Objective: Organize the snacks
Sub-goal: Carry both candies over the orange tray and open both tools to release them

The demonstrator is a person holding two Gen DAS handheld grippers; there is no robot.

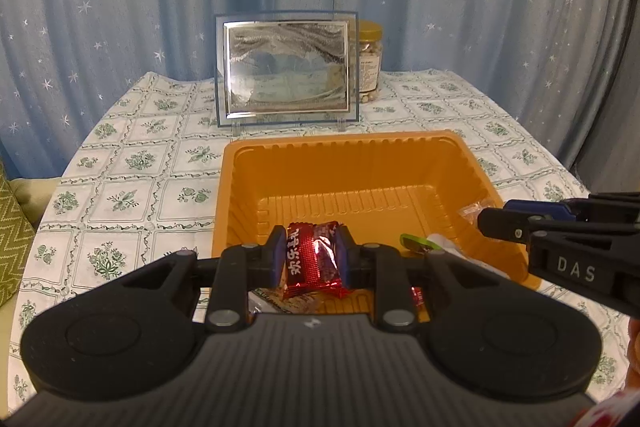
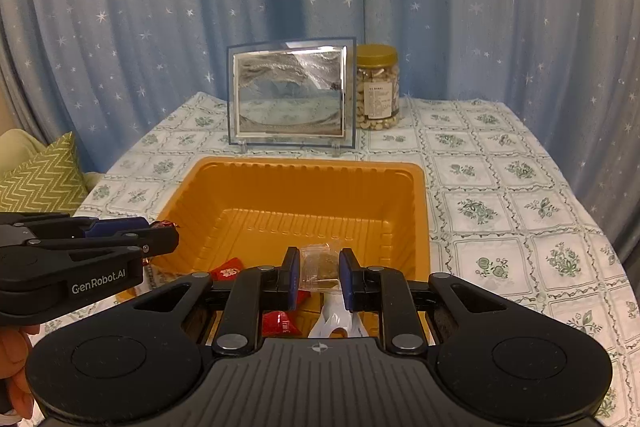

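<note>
The left gripper (image 1: 311,259) clamps a red foil snack packet (image 1: 314,261) printed with white Chinese characters, held over the near edge of an orange plastic tray (image 1: 248,179). The right gripper (image 1: 500,223) reaches in over the tray's right rim, a clear wrapper at its tip (its jaws cannot be judged). Behind the tray stands a glass picture frame (image 1: 286,69), beside a gold-lidded jar (image 1: 369,61), on a floral tablecloth (image 1: 132,163)
</note>
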